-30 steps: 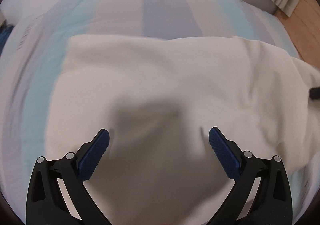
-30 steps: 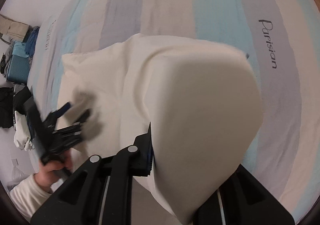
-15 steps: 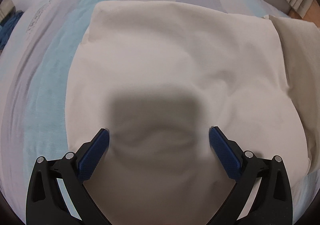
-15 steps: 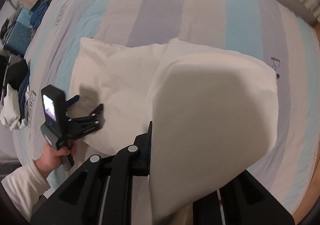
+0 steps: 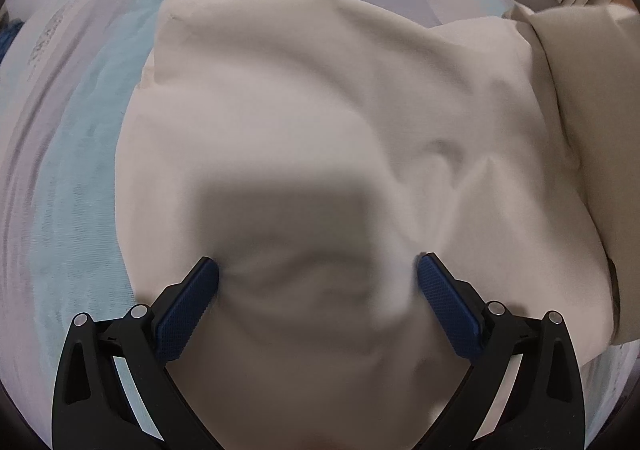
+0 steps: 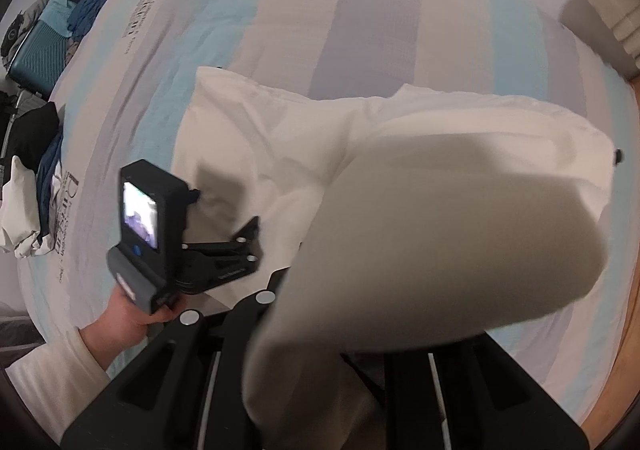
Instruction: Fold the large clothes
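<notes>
Striped bedding in pale blue, grey and beige covers the bed (image 6: 248,34), which carries everything else in view; printed lettering runs along its left side in the right wrist view. The cream garment (image 5: 320,122) lies on this striped cover near the middle of the bed, its far left corner squared off and its surface rumpled into soft folds. One portion of the garment (image 6: 460,218) is lifted off the bed and hangs in front of the right wrist camera, blurred and partly in shadow. The right gripper (image 6: 304,278) is clamped onto this raised fabric: the cloth enters between its fingers and hides the tips, so only the black linkage shows below. The left gripper (image 5: 318,278) hangs just above the flat part of the garment with its jaws spread wide, the blue textured pads (image 5: 188,306) apart and nothing between them; its shadow falls on the cloth directly ahead. In the right wrist view the same left gripper (image 6: 224,254) appears held in the left hand (image 6: 132,314), a small lit screen on its back. Beside the bed at upper left stands a teal suitcase (image 6: 38,50) with clothing piled on top of it; whether it holds anything inside cannot be determined. A loose heap of dark and white clothes (image 6: 28,178) lies at the left edge.
</notes>
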Available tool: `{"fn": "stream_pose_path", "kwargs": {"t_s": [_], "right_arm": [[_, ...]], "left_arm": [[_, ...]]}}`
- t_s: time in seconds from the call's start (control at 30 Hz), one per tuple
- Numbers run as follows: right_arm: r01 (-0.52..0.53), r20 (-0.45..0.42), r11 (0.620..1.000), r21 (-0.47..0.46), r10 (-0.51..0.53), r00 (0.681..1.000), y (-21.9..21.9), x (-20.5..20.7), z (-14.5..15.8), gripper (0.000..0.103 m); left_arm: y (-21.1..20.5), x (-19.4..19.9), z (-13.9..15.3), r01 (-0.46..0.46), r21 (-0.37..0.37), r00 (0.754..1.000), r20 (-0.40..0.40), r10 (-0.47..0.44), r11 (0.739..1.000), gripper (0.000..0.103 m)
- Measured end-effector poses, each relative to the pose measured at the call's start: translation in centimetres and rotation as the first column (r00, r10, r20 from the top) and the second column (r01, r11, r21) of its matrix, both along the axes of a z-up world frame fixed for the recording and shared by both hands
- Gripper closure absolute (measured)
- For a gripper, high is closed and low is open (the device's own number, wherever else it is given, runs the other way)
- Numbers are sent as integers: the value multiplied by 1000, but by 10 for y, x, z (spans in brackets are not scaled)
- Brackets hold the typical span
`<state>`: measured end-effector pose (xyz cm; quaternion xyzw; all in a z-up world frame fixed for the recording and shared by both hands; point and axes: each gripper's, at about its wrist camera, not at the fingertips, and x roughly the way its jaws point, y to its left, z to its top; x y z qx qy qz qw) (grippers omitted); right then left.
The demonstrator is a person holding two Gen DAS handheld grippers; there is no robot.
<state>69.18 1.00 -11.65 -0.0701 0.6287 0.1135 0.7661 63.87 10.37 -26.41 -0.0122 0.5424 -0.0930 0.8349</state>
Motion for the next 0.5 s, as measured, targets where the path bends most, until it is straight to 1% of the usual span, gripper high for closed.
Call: {"fn": "stream_pose_path", "kwargs": {"t_s": [0.1, 0.2, 0.33, 0.43, 0.5], "right_arm": [[-20, 17, 1000, -11, 20, 1000, 19, -5, 2, 89], [-52, 30, 998, -47, 53, 998, 41, -11, 1, 89], [-77, 34, 994, -71, 80, 996, 59, -16, 4, 89], [-85, 24, 994, -71, 87, 996, 66, -15, 4, 89], [-89, 20, 993, -72, 90, 996, 71, -14, 4, 89]], "left_arm": [[2, 1, 0, 4, -8, 1000, -8, -4, 1000, 6], [7, 0, 3, -1, -41, 1000, -14, 1, 999, 6], [32, -6, 19, -23, -120, 1000, 1, 24, 993, 9], [58, -18, 34, -60, -136, 998, 28, 64, 989, 9], [77, -27, 41, -86, -125, 995, 38, 91, 988, 9]]}}
